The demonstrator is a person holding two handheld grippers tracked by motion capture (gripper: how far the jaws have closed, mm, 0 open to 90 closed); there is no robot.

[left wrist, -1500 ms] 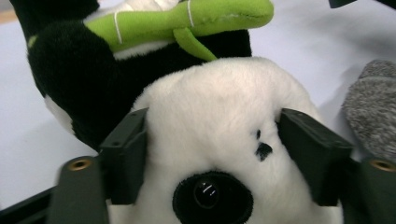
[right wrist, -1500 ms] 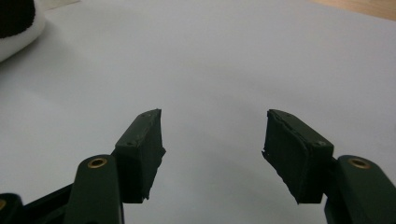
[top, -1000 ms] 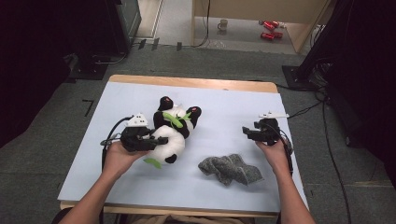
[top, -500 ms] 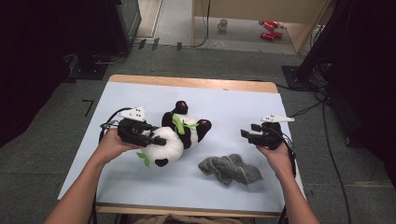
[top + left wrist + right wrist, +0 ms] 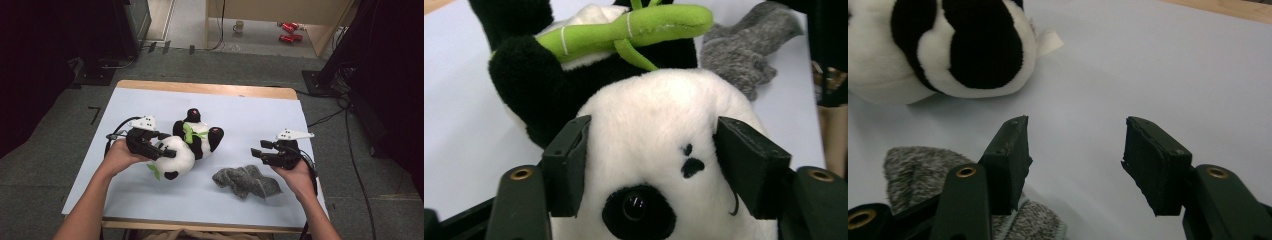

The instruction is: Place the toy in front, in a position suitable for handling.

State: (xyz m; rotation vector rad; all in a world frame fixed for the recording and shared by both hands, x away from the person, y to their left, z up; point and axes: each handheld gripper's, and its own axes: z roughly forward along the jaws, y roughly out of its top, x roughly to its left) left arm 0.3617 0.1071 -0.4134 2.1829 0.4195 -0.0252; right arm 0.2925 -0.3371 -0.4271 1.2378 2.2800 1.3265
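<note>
Item: panda plush [image 5: 187, 145], lying at the counter's [image 5: 250, 110] centre-left, green bamboo [image 5: 624, 30] across its chest. Left tool [image 5: 167, 150] is straddling its white head, jaws just widening, pads alongside the fur. Right tool [image 5: 256, 152], released, is hovering at 3 o'clock above grey sock [image 5: 247, 181]. White tag [image 5: 1049, 42]: lettering unreadable.
</note>
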